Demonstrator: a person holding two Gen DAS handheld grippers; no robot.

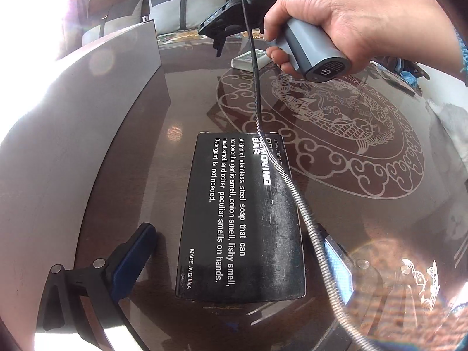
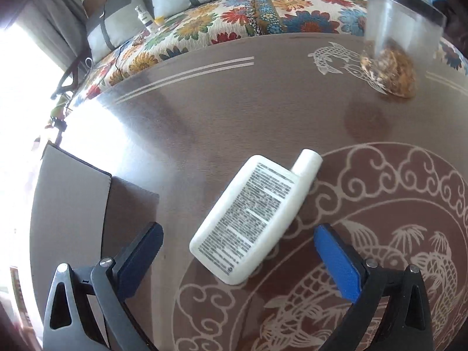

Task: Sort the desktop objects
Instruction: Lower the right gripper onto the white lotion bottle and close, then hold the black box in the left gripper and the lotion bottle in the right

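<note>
Nearest our left wrist camera lies the black soap box [image 1: 241, 219], flat on the glossy worktop [image 1: 122, 158] between the fingers of our left tongs [image 1: 234, 266]. Those tongs stand fully spread and hold nothing, the dark blue pad [image 1: 131, 259] at eight o'clock clear of the box. A coiled metal cable [image 1: 292, 187] crosses the box toward one o'clock, where a hand [image 1: 345, 14] grips the grey handle [image 1: 316, 52] of our other tool. In the right wrist view, the white bottle [image 2: 248, 219] lies on its side, cap toward one o'clock, between the wide-open, empty right tongs [image 2: 238, 248], untouched. A clear jar [image 2: 397, 41] stands at two o'clock, blurred; a floral bedspread [image 2: 234, 20] lies beyond at twelve.
</note>
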